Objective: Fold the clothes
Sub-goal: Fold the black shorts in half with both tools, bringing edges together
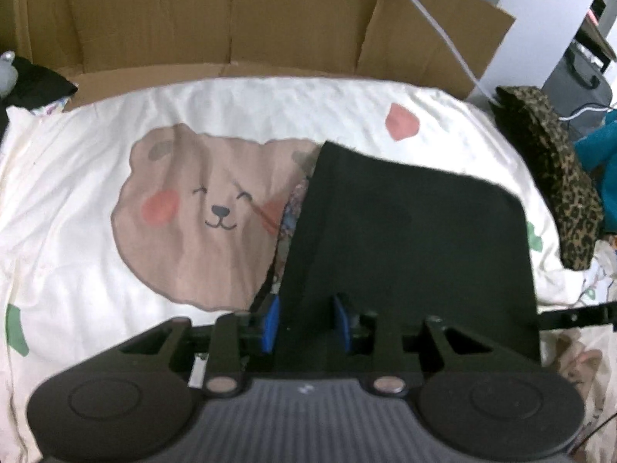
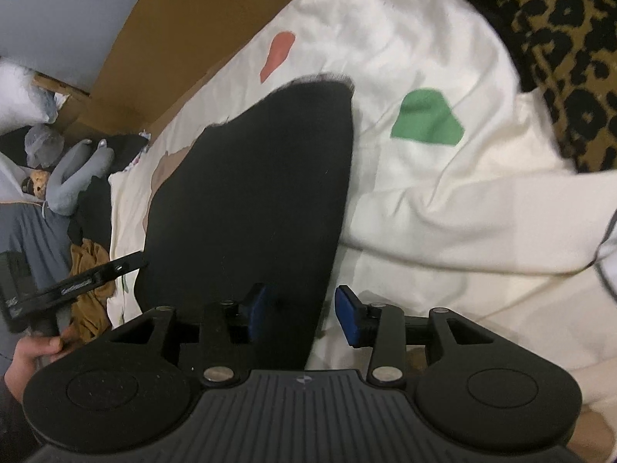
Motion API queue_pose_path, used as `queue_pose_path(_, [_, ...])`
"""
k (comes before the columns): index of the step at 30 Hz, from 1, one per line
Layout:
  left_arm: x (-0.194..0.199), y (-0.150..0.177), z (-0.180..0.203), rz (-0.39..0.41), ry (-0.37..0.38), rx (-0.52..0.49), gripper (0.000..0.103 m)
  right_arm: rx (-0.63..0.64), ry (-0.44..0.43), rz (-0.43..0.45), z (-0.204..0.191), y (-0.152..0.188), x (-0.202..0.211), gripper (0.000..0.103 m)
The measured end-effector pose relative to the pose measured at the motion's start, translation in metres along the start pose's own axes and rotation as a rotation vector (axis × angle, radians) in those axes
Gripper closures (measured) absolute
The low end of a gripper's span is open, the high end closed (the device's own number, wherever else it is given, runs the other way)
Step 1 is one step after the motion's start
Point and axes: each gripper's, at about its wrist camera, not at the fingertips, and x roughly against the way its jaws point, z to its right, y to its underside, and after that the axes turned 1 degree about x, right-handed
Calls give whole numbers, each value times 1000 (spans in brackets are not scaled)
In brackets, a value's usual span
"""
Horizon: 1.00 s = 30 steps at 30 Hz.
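**Lifting a black garment by its near edge over the bed**

The black garment (image 1: 405, 239) hangs between both tools above the bear-print bed cover (image 1: 115, 154), its long axis running away from them toward the cardboard wall (image 1: 231, 19). The left hand-held gripper (image 1: 306, 326) has cloth between its blue pads (image 1: 272, 324), apparently pinching the near edge. The right hand-held gripper (image 2: 304, 314) stands wider, its right pad clear of the cloth; whether it grips cannot be told. Both point forward, roughly level, side by side, equally near.
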Motion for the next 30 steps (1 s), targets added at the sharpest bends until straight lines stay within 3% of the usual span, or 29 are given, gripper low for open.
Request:
queue_pose_path(5, [-10, 5, 0, -2, -28, -37, 65, -3, -1, -16, -3, 5, -11, 57])
queue_pose_path(11, [3, -5, 3, 12, -42, -48, 79, -11, -2, 7, -2, 1, -11, 57])
queue_pose_path(13, [7, -11, 2, 28, -43, -41, 79, -19, -5, 17, -1, -2, -12, 57])
queue_pose_path(14, [8, -14, 1, 39, -35, -32, 76, -24, -7, 22, 0, -3, -12, 57])
queue_pose_path(17, [3, -25, -2, 44, -5, 2, 50, -43, -10, 38, 2, -6, -15, 57])
queue_pose_path(20, [-6, -35, -3, 48, 16, 26, 47, -80, -23, 61, 7, -8, -17, 57])
queue_pose_path(23, [-16, -41, -1, 39, 44, 30, 36, -126, -46, 76, 14, -8, -21, 57])
queue_pose_path(26, [-28, -42, -2, 22, 36, 18, 40, -157, -66, 79, 17, -7, -25, 57])
queue_pose_path(27, [-31, -42, -5, 19, 47, 26, 51, -159, -73, 80, 17, -7, -25, 58])
queue_pose_path(28, [-33, -41, -8, 19, 64, 41, 55, -156, -79, 81, 17, -7, -24, 58])
queue_pose_path(30, [-35, -40, -12, 24, 81, 58, 64, -151, -91, 83, 16, -8, -22, 72])
